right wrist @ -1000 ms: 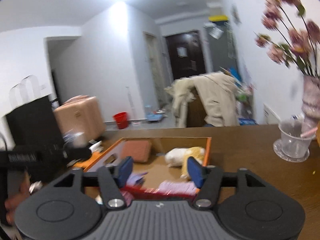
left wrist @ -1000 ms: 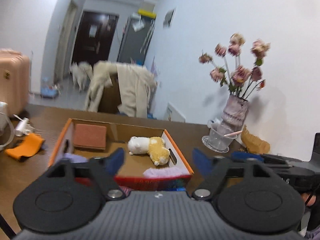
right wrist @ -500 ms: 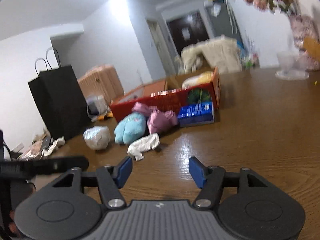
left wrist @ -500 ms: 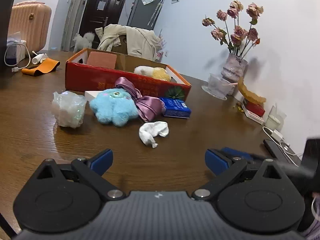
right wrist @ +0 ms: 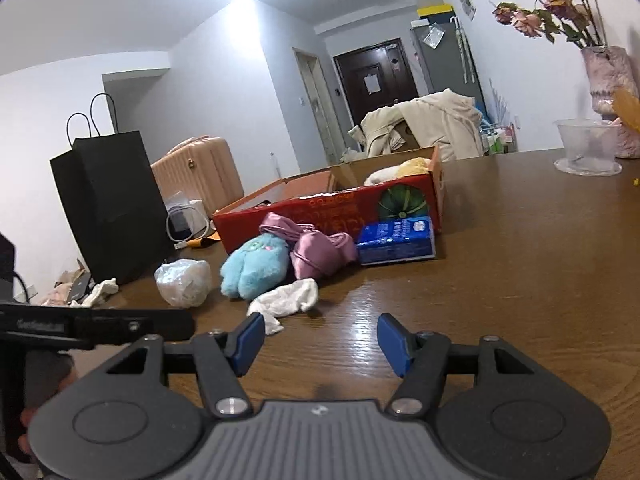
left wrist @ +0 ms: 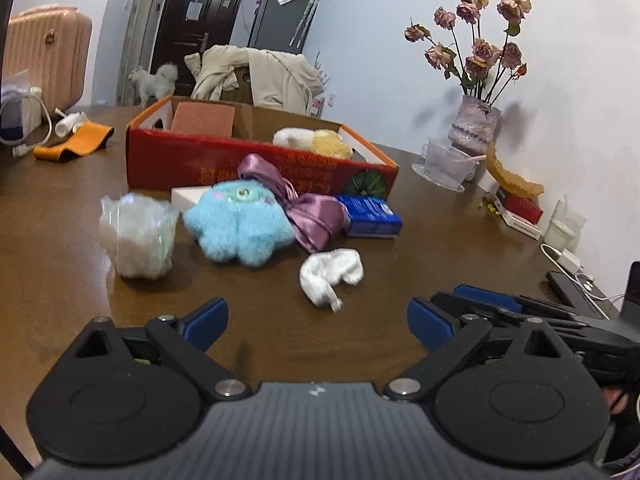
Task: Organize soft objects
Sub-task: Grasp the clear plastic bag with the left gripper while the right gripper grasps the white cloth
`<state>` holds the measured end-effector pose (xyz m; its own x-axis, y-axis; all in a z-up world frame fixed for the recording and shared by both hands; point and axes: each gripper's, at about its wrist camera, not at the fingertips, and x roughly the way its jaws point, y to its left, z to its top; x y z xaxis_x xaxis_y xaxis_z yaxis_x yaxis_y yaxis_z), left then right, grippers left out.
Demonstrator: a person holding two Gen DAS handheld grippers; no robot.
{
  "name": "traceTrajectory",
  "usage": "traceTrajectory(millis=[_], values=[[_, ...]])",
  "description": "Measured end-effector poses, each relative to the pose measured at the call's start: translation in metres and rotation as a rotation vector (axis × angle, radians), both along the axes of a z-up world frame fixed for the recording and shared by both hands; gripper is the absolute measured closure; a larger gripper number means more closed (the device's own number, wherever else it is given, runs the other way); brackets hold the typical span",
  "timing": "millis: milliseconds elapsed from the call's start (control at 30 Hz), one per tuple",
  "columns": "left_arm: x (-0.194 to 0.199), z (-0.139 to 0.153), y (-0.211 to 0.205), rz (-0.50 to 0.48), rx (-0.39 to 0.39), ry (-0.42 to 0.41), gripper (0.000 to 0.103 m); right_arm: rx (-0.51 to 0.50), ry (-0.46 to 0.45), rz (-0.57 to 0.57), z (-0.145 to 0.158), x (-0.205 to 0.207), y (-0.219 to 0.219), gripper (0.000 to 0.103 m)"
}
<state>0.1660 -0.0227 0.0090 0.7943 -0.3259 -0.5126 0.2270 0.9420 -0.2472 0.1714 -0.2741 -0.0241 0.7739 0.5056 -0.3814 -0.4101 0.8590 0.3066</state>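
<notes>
A red cardboard box (left wrist: 256,168) (right wrist: 320,216) stands on the brown table and holds a white-and-yellow plush (left wrist: 316,142) and a pink sponge (left wrist: 204,118). In front of it lie a blue plush (left wrist: 240,224) (right wrist: 254,264), a purple satin bag (left wrist: 312,212) (right wrist: 320,252), a white cloth (left wrist: 330,272) (right wrist: 286,300), a white bundle in clear wrap (left wrist: 138,234) (right wrist: 183,282) and a blue tissue pack (left wrist: 370,216) (right wrist: 396,240). My left gripper (left wrist: 318,322) and right gripper (right wrist: 320,344) are open and empty, low over the table, short of the white cloth.
A vase of dried roses (left wrist: 474,124), a clear bowl (left wrist: 446,162) and small boxes (left wrist: 518,210) stand at the right. A black paper bag (right wrist: 108,204), an orange band (left wrist: 74,144) and cables lie at the left. A phone and charger (left wrist: 572,284) lie near right.
Both grippers have pulled back and dropped from above the box to low over the table's near part. The loose soft things in front of the box have come into view.
</notes>
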Motion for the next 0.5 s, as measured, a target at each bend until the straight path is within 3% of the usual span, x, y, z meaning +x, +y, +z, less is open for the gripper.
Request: traceTrajectory(millis=[133,233,300,433,500], values=[[0.011,0.002,0.011,0.032,-0.001,-0.016,0.018,-0.051,-0.007,0.032,0.010,0.015,0.014,0.041],[0.013,0.007,0.022,0.095,0.044,-0.042,0.027,-0.104,0.028,0.064,0.012,0.032,0.029,0.041],[0.013,0.012,0.033,0.147,0.081,-0.077,0.027,-0.144,0.051,0.100,0.011,0.042,0.042,0.041],[0.027,0.011,0.042,0.261,0.258,-0.140,0.025,-0.270,0.042,0.143,0.010,0.058,0.075,0.041],[0.041,0.006,0.047,0.273,0.278,-0.127,0.024,-0.317,0.044,0.147,0.009,0.066,0.087,0.041]])
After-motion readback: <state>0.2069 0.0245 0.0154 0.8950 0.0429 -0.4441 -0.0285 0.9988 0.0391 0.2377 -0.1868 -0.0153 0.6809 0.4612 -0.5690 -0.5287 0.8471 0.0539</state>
